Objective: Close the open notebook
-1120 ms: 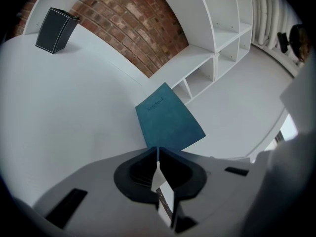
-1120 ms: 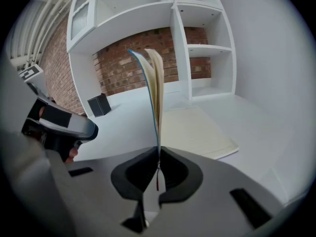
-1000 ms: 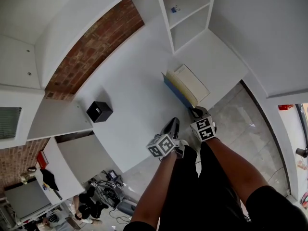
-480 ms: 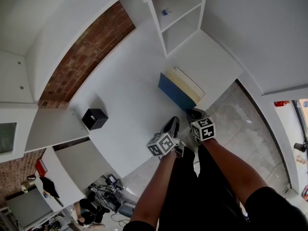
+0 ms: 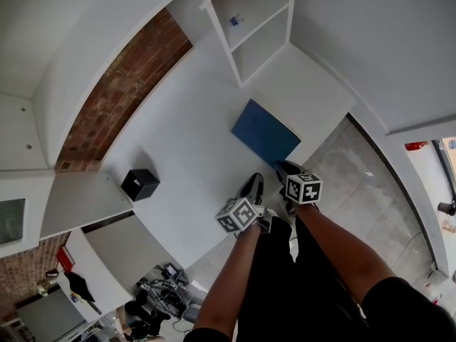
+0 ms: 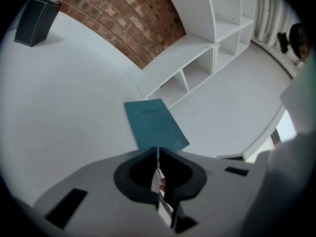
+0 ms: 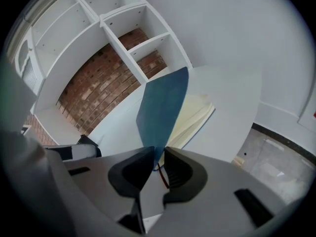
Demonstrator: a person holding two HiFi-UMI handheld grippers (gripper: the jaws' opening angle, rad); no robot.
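The notebook (image 5: pixel 265 132) lies on the white desk (image 5: pixel 185 141) with its blue cover up and flat, and it looks just as flat in the left gripper view (image 6: pixel 155 125). In the right gripper view the blue cover (image 7: pixel 163 107) still slants over the cream pages (image 7: pixel 195 115), with its near corner between the jaws. My right gripper (image 5: pixel 287 168) (image 7: pixel 158 152) is at the notebook's near corner; its jaws are opening and stand slightly apart around the cover. My left gripper (image 5: pixel 253 187) (image 6: pixel 158 149) is shut and empty, just short of the notebook's near edge.
A black box (image 5: pixel 140 184) (image 6: pixel 34 14) stands at the desk's left. White shelf cubbies (image 5: pixel 249 27) rise behind the notebook, and a small blue clip (image 5: pixel 234 21) sits in one. A brick wall (image 5: pixel 121 84) lies beyond. The desk's edge and the tiled floor (image 5: pixel 363 184) are to the right.
The notebook's cover has swung from nearly upright, with cream pages showing, down flat over them. My right gripper has rolled and stays at the near corner. The left gripper has hardly moved.
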